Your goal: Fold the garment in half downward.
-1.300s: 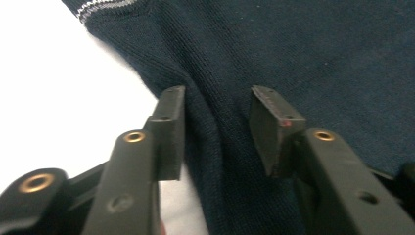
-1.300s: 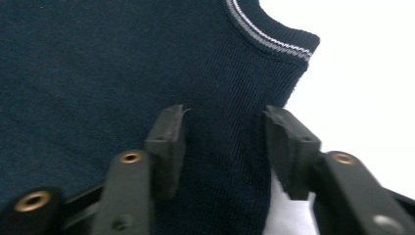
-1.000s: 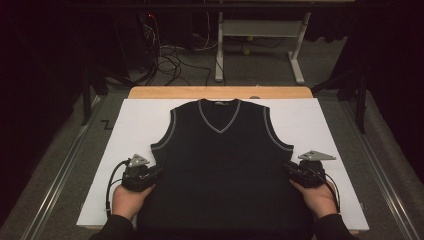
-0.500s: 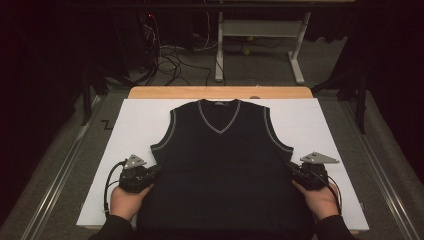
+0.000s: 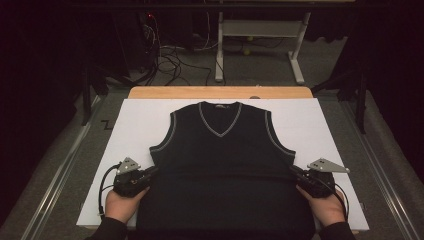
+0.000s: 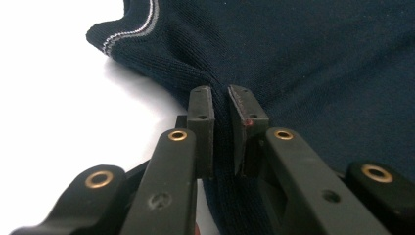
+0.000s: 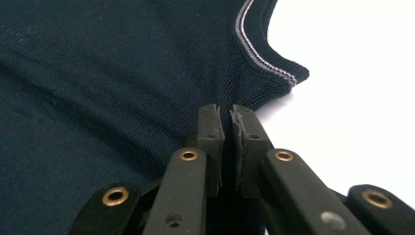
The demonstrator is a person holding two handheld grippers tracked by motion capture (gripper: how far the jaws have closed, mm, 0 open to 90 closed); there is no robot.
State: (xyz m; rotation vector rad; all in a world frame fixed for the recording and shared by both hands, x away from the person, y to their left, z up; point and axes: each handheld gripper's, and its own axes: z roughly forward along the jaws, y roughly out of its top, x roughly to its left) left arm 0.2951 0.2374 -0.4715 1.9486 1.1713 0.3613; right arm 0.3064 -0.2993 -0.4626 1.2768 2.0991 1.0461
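Dark knitted vest [image 5: 222, 170] lies flat on the white board [image 5: 135, 125]. We pinch its side edges below the armholes, left gripper [image 6: 221, 105] and right gripper [image 7: 226, 122] both clamped on fabric, probably so we can lift or fold it evenly.

Dark navy sleeveless V-neck vest [image 5: 225, 170] with grey trim lies flat, its side edges pinched between each hand-held gripper's jaws
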